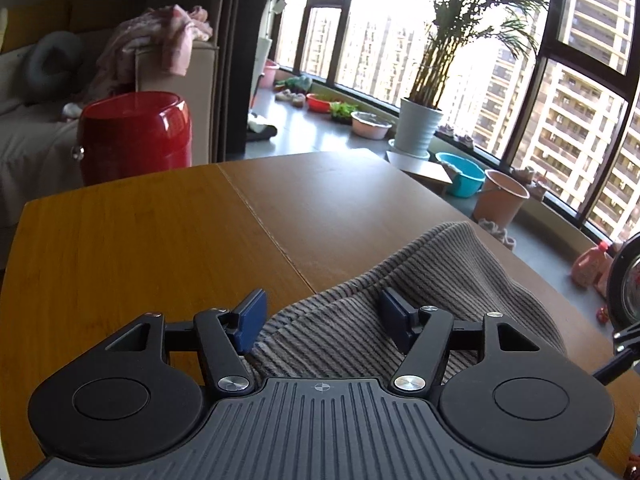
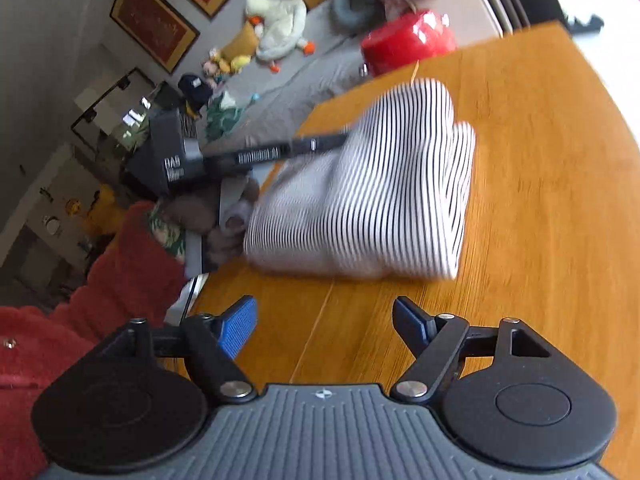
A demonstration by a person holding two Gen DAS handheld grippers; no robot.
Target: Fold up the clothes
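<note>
- The striped garment [image 2: 360,196] lies bunched on the wooden worktop [image 2: 540,200] — soft knit, thin dark lines on white, folded into a rounded heap; motion blur smears its edges.
- The left claw [image 1: 318,322] stands wide, its blue ribbed pads [image 1: 250,320] either side of a raised fold of the cloth [image 1: 400,280], not pinching it; the near hem is hidden under the claw's body.
- The right claw [image 2: 324,326] gapes wide over bare wood, just short of the garment, holding nothing.
- A glossy red round bin [image 1: 136,136] sits past the worktop's far edge; a fuzzy red sleeve [image 2: 80,300] is cut off at the frame's left.
</note>
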